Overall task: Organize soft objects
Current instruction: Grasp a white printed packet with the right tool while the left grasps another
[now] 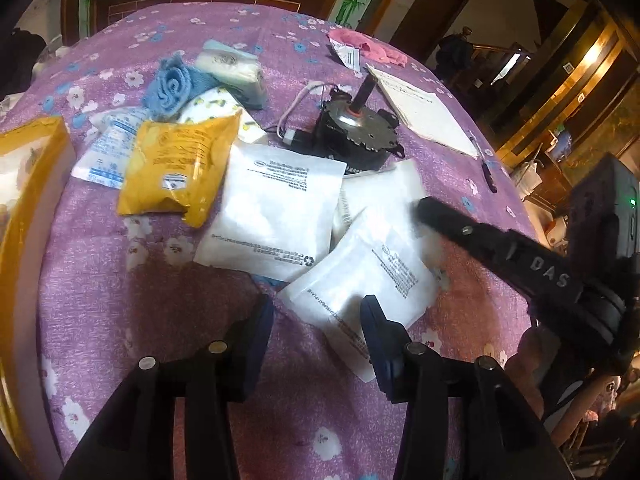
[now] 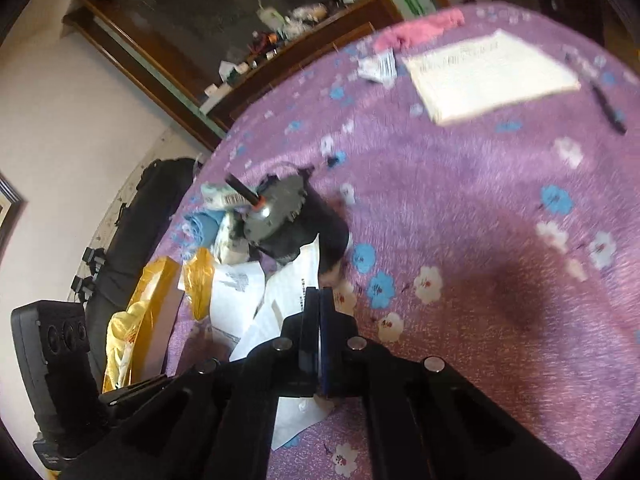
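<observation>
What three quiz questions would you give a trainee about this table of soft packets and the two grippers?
1. True or false: the right gripper has its fingers shut together.
2. Which hard thing sits on the tablecloth among the soft things? A electric motor; B kettle; C mug.
3. What colour is the crumpled packet just left of the large white packet in the left wrist view?

Key: 1 true; 2 A; 3 yellow.
</observation>
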Motion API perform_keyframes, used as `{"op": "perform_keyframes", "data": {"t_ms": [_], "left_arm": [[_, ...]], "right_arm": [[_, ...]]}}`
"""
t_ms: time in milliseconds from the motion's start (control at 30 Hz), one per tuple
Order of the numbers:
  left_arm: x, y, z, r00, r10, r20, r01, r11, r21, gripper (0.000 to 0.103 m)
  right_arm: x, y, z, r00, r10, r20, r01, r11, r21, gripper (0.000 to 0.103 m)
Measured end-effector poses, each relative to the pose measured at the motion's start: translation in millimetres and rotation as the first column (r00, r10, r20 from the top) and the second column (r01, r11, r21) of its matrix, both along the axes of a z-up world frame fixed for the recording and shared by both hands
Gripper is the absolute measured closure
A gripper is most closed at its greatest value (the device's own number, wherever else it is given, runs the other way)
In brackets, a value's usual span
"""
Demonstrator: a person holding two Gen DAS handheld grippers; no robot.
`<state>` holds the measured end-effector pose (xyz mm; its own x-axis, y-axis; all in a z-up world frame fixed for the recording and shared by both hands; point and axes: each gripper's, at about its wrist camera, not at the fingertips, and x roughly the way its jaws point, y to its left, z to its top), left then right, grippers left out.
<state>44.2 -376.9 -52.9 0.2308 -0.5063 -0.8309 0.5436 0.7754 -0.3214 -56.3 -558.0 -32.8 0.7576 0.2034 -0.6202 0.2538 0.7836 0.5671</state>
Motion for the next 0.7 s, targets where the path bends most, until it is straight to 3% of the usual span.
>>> {"op": "perform_keyframes", "data": {"t_ms": [133, 300, 433, 533, 700], "left_arm": [[6.0, 15.4, 7.3, 0.998, 0.055, 0.016, -0.055, 0.998, -0.006, 0.044], [16.5, 25.0, 8.4, 0.994, 0.112, -0.003, -0.112, 0.994, -0.018, 0.041], [5.1, 3.4, 13.4, 0.999, 0.022, 0.027, -0.021, 1.0, -0.023, 0.041], [-5.2, -25.4, 14.8, 0.99, -0.074, 0.117, 0.07, 0.997, 0.041, 0.041], [-19.4, -53.4, 2.9, 0.966, -0.164, 0.201, 0.126, 0.974, 0.189, 0.04]], "right_arm": [[-7.8, -0.8, 9.5, 0.998, -0.024, 0.055, 0.024, 1.0, -0.008, 0.103], [-19.8, -9.3, 15.5, 0.991, -0.082, 0.107, 0.082, 0.997, 0.006, 0.103], [-15.9, -9.7, 12.4, 0.993, -0.077, 0.087, 0.076, 0.997, 0.009, 0.103], [-14.4, -8.9, 10.2, 0.994, -0.072, 0.079, 0.071, 0.997, 0.011, 0.103], [-13.6, -7.4, 8.3, 0.995, -0.045, 0.084, 0.043, 0.999, 0.025, 0.103]]}}
